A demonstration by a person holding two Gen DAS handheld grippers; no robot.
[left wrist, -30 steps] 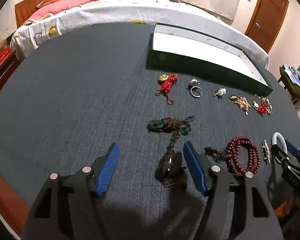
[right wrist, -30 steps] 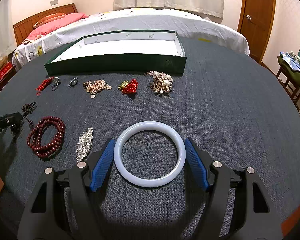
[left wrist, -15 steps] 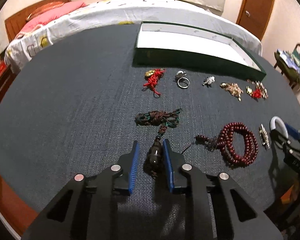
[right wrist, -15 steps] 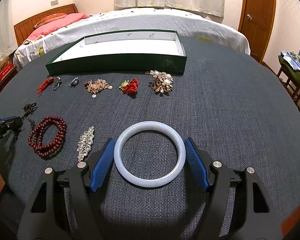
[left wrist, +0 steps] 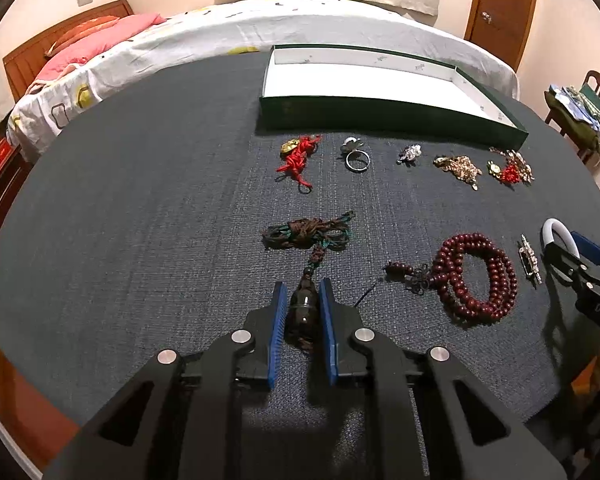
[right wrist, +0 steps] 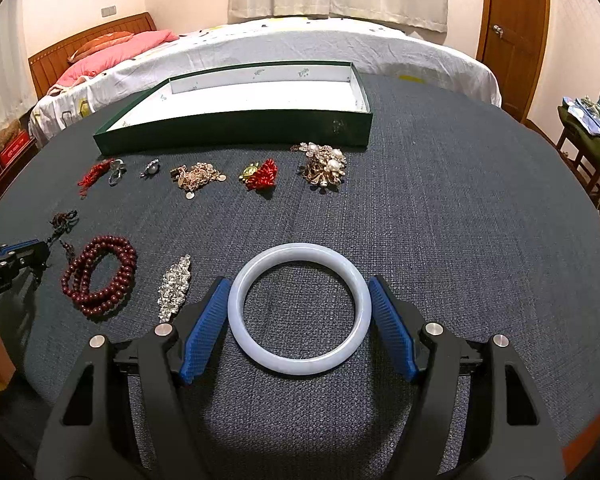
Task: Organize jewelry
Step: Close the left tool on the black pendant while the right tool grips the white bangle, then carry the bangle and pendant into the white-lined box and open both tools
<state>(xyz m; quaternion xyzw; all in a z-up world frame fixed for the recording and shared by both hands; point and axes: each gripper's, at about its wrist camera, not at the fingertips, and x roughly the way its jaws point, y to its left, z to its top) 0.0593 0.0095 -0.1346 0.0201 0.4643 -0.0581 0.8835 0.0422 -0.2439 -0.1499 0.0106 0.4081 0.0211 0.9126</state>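
The left gripper (left wrist: 303, 294) has just been closing, and its blue pads now pinch the dark pendant (left wrist: 302, 310) from both sides, low on the dark cloth-covered table (left wrist: 140, 200). The pendant's knotted brown-and-green cord (left wrist: 306, 234) trails away to the far side, bunched on the cloth.

The right gripper (right wrist: 300, 300) stands wide around the pale bangle (right wrist: 299, 307), which lies flat on the table; the pads sit just beside its rim on either side, and I cannot tell whether they press it.

Between the two lie a coil of dark red beads (left wrist: 476, 280) and a slim rhinestone brooch (right wrist: 175, 286). Farther off runs a row of small pieces: a red knotted charm (left wrist: 298, 158), a silver ring (left wrist: 357, 159), a gold chain cluster (right wrist: 196, 176), a pearl brooch (right wrist: 325, 166). Beyond them sits the open green box (right wrist: 236, 130) with its white lining.
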